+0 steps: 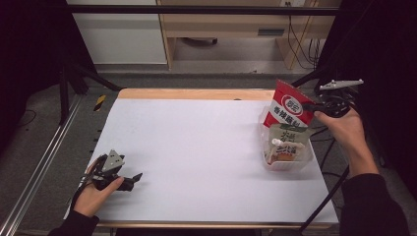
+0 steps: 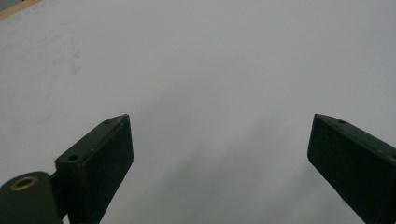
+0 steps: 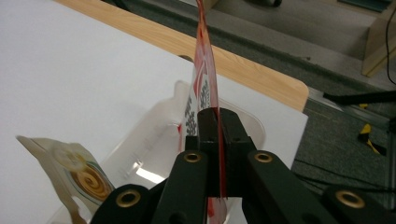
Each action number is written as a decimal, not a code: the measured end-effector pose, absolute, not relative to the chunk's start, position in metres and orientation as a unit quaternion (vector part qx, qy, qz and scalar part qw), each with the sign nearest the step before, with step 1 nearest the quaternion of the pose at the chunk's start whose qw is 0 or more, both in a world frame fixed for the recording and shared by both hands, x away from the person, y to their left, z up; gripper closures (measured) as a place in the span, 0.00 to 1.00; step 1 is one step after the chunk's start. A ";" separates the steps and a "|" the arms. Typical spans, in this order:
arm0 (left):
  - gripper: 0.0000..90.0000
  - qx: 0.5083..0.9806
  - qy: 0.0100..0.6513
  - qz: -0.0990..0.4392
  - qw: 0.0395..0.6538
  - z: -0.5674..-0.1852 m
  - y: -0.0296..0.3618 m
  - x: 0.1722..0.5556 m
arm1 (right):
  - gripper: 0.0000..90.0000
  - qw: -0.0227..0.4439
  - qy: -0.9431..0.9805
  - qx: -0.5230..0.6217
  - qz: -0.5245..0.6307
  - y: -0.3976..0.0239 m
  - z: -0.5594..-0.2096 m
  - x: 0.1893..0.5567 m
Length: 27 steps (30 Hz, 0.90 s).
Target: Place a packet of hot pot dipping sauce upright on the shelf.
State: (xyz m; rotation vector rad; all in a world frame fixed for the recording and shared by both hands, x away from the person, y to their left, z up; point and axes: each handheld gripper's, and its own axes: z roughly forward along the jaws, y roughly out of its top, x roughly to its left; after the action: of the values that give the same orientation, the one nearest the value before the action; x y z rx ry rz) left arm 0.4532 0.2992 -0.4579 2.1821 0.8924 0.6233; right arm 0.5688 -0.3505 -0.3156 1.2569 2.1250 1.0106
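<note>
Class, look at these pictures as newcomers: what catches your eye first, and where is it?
The red snack packet, pinched upright in the right gripper above the clear plastic bin at the table's right edge. Next, the left gripper, jaws open, resting on the bare white tabletop near the front left.

Packet point(image 1: 291, 104): red, white band, round logo. Pouch point(image 1: 286, 140): pale green, orange-brown swirl. Bin point(image 1: 305, 160): clear. Table point(image 1: 196, 147): white, wood edge. Grippers: black.

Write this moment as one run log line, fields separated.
right tool: shut on red packet | packet: above clear bin | left tool: open, over table
</note>
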 end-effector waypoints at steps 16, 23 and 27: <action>0.07 0.840 0.344 0.242 0.342 -0.458 0.299 0.452 | 0.18 0.391 0.706 0.475 0.352 -0.338 -0.288 0.529; 0.07 0.843 0.340 0.242 0.338 -0.459 0.298 0.452 | 0.13 0.387 0.716 0.430 0.392 -0.275 -0.283 0.484; 0.07 0.844 0.340 0.242 0.337 -0.458 0.298 0.451 | 0.11 0.352 0.737 0.407 0.408 -0.230 -0.307 0.461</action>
State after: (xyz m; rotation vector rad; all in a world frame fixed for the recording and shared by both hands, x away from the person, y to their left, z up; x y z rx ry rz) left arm 0.4512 0.2981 -0.4580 2.2002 0.8867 0.6304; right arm 0.4613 -0.2304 -0.3067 1.0520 1.9079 1.0564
